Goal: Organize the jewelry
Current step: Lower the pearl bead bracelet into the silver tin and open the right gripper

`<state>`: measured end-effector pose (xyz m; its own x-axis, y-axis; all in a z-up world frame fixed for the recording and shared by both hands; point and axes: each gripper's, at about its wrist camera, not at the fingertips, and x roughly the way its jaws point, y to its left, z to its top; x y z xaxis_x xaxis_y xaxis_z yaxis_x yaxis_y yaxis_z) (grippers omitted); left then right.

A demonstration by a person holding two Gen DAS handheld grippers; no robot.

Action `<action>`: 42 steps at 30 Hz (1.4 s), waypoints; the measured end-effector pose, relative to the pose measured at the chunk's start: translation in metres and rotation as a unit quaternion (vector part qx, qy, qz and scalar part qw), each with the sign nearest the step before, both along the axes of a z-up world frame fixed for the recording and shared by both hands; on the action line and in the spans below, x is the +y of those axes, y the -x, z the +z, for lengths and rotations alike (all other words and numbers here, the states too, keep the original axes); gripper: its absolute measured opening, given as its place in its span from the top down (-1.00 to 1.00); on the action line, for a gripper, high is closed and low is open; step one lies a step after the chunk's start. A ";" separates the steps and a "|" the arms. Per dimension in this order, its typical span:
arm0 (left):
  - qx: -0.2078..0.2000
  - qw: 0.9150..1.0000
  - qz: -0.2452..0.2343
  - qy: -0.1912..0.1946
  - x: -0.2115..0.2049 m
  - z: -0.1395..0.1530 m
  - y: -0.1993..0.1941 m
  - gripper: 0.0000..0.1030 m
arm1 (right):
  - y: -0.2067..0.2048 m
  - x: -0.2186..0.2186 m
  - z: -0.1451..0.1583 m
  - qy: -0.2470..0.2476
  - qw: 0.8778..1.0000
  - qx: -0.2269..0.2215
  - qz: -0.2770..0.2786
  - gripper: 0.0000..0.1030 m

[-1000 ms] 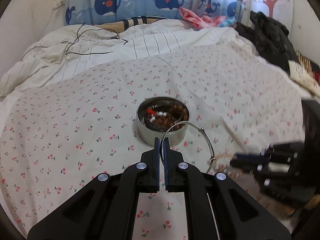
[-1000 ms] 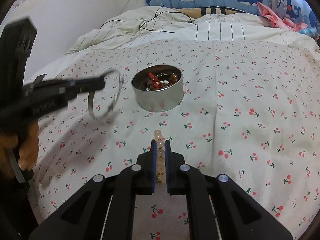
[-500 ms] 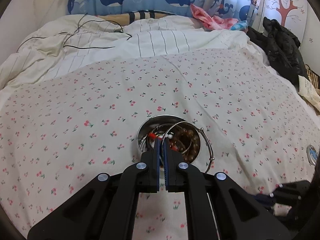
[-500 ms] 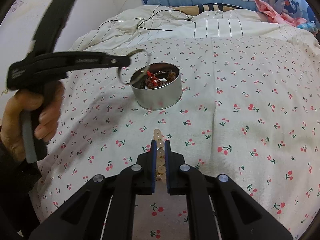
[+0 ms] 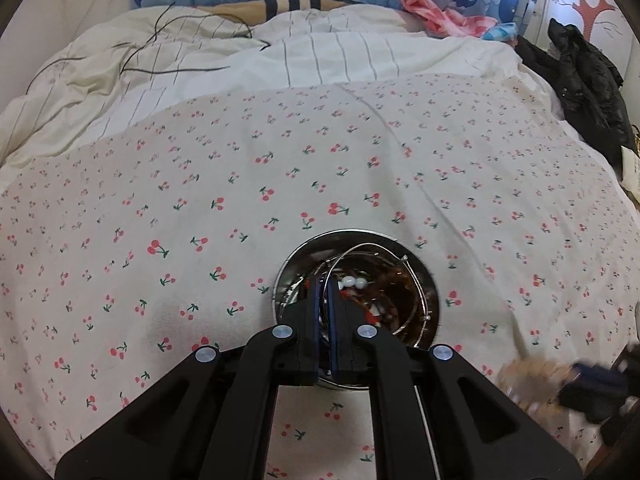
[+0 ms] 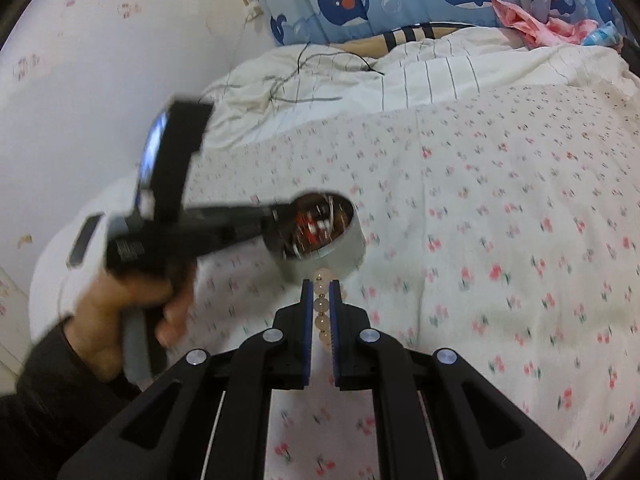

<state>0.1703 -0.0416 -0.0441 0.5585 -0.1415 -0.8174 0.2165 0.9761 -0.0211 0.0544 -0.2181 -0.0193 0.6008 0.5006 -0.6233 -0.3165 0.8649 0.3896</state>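
Note:
A round metal tin (image 5: 428, 280) sits on the cherry-print bedsheet and holds beaded jewelry in red, white and brown. My left gripper (image 5: 327, 286) is shut on a thin silver wire bangle (image 5: 372, 245) and holds it right over the tin's mouth, fingertips inside the rim. In the right wrist view the tin (image 6: 340, 256) shows with the left gripper (image 6: 280, 216) reaching into it. My right gripper (image 6: 322, 284) is shut on a pale bead bracelet (image 6: 323, 280), just in front of the tin. It shows blurred in the left wrist view (image 5: 576, 380).
The bed is covered by the cherry-print sheet (image 5: 240, 200), with a striped white duvet (image 5: 320, 52) and black cables (image 5: 140, 52) behind. Black clothing (image 5: 580, 80) lies at the right edge. A whale-print curtain (image 6: 400, 4) and a wall (image 6: 100, 80) bound the far and left sides.
My left gripper has carried the silver bangle forward and down into the tin's mouth. My right gripper has lifted and moved closer to the tin with the bead bracelet.

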 end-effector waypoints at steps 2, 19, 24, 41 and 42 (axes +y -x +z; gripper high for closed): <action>0.005 1.000 0.000 0.002 0.003 -0.004 -0.001 0.93 | -0.010 0.002 0.007 -0.009 1.000 -0.002 0.002 0.84; 0.004 0.997 0.028 0.066 0.036 0.022 0.007 0.29 | -0.057 0.017 0.035 -0.078 0.997 0.005 0.020 0.84; -0.009 0.995 0.070 0.067 0.066 0.031 0.030 0.16 | -0.083 0.042 0.030 -0.141 0.988 0.036 0.051 0.84; -0.010 0.999 0.045 0.024 0.051 0.014 0.067 -0.22 | -0.089 0.055 -0.014 0.049 0.999 0.004 -0.022 0.10; -0.014 0.999 0.046 0.018 0.050 0.014 0.072 -0.24 | -0.084 0.051 -0.012 0.050 0.998 0.000 -0.025 0.10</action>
<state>0.0988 0.0082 -0.0300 0.5927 -0.1170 -0.7969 0.1261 0.9907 -0.0517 0.1384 -0.1666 -0.0312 0.6233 0.4061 -0.6683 -0.2726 0.9138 0.3011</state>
